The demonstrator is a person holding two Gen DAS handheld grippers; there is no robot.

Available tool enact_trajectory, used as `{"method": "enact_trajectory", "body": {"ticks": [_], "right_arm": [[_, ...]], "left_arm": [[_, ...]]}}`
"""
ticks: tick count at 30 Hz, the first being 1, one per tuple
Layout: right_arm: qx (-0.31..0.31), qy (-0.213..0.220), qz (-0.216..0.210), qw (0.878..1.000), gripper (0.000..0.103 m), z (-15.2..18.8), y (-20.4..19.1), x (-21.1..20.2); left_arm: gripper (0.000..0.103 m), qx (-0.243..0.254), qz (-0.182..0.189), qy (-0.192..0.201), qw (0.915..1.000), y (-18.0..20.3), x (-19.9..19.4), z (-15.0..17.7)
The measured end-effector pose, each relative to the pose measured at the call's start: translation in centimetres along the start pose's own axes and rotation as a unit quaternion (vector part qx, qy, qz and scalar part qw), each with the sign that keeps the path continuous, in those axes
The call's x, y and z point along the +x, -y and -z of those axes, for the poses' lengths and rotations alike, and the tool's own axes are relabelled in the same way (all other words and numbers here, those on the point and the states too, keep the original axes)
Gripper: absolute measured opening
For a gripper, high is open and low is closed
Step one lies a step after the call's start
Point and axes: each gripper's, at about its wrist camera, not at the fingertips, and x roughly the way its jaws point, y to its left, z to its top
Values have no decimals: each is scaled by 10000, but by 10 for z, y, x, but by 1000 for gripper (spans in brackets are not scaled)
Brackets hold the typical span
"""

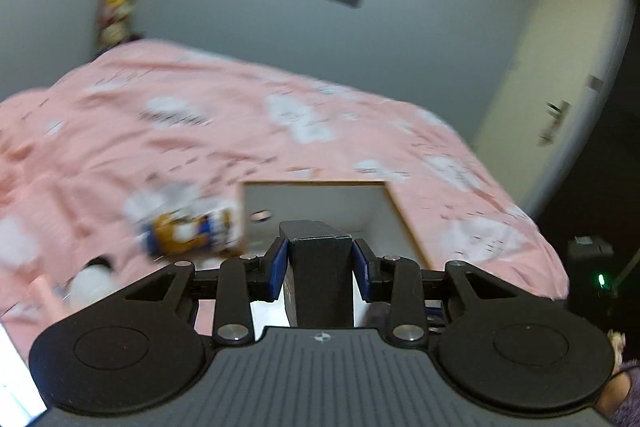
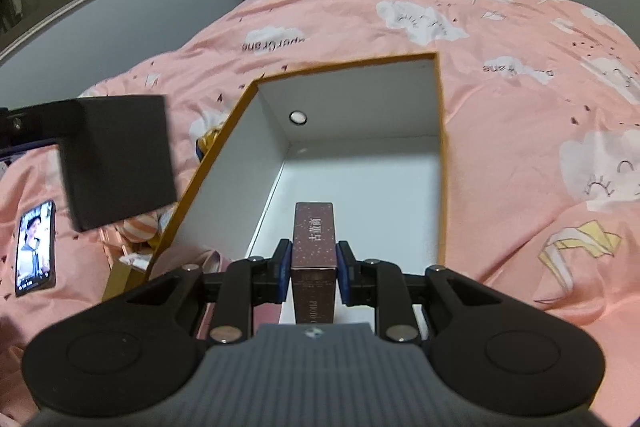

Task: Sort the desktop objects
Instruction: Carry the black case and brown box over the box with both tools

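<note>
Two handheld grippers are seen over a bed covered by a pink quilt [image 2: 500,155], on which an open storage box [image 2: 441,131] with white walls and an orange rim has been set. The right gripper [image 2: 311,269] is closed on a slim maroon carton [image 2: 313,247], pinched across its narrow sides. The carton's long axis runs straight ahead along the fingers, into the box, and its far end is already held over the white floor. The left gripper [image 1: 320,263] is clamped on a black box [image 1: 320,267], which is held in the air just left of the storage box's near left wall and outside it. The right hand is judged nearer to a drop; only lowering and release appear to be needed.
</note>
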Motion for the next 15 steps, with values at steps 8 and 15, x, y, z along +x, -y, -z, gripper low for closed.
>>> {"method": "enact_trajectory", "body": {"ticks": [8, 15], "right_arm": [[32, 42, 160, 9999, 24, 2, 3, -10], [30, -178, 413, 9990, 24, 7, 6, 3]], "left_arm": [[40, 457, 165, -455, 9978, 31, 68, 17], [40, 537, -54, -819, 9952, 31, 101, 39]]}}
